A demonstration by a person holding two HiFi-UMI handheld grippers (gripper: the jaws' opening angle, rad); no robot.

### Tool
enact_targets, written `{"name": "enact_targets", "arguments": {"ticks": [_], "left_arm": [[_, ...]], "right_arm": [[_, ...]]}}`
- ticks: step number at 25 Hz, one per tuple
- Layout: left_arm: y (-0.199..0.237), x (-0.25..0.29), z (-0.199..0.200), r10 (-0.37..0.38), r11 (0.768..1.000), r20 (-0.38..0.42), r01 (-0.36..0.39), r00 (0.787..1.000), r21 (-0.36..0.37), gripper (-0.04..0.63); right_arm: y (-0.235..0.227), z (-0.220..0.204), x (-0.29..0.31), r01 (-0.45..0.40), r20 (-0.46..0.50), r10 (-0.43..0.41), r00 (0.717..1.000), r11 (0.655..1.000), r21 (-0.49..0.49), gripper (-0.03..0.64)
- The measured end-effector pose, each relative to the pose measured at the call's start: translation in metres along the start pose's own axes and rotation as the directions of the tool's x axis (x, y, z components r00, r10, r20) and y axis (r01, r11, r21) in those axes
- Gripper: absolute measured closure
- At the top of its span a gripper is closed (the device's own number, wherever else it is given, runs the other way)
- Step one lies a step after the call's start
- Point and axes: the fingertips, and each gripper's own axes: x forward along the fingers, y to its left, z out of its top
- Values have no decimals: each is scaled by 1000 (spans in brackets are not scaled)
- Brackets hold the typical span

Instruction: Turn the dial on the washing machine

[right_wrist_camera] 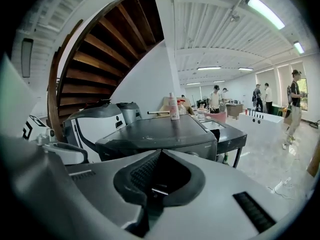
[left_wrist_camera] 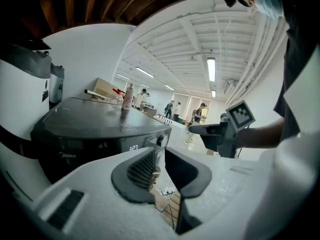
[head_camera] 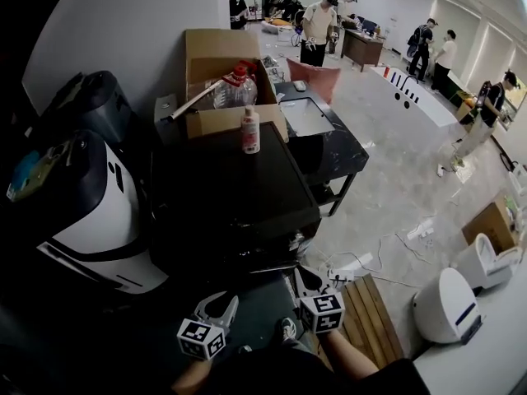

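Note:
The washing machine [head_camera: 230,189] is black, with a flat dark lid. Its small round dial [left_wrist_camera: 161,140] sits on the front panel beside a lit display. My left gripper [left_wrist_camera: 161,153] points at that panel from a short way off; its jaws stand a little apart with only the floor showing between them. In the head view it is low in front of the machine [head_camera: 218,304]. My right gripper [right_wrist_camera: 159,155] is shut on nothing and faces the machine [right_wrist_camera: 155,131] from farther back. It hangs in the air to the right of the dial [left_wrist_camera: 201,129], clear of the panel.
A pink-and-white bottle [head_camera: 250,130] stands on the lid's far edge, with an open cardboard box [head_camera: 222,72] behind it. A black-and-white appliance [head_camera: 82,212] stands left of the machine. A black sink table [head_camera: 333,151] is at the right. Cables and a power strip [head_camera: 346,271] lie on the floor. People stand far back.

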Motion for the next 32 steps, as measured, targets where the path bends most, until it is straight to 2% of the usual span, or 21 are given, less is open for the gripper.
{"name": "enact_targets", "arguments": {"ticks": [4,18,32], "left_arm": [[1,-16,-3,-15,1000,-4,16,1000,23,584],[6,-73,-27,-62,997,-30,64,998,51,584],[-5,-89,-42,-121,991,-38,123,992,51,584]], "right_arm": [[21,-6,-16,7,11,-7,1000,1000,12,617],[81,-34,-54,45,28,-46,999,998,42,618],[93,-56,-76,106,19,-106,994,994,19,618]]}}
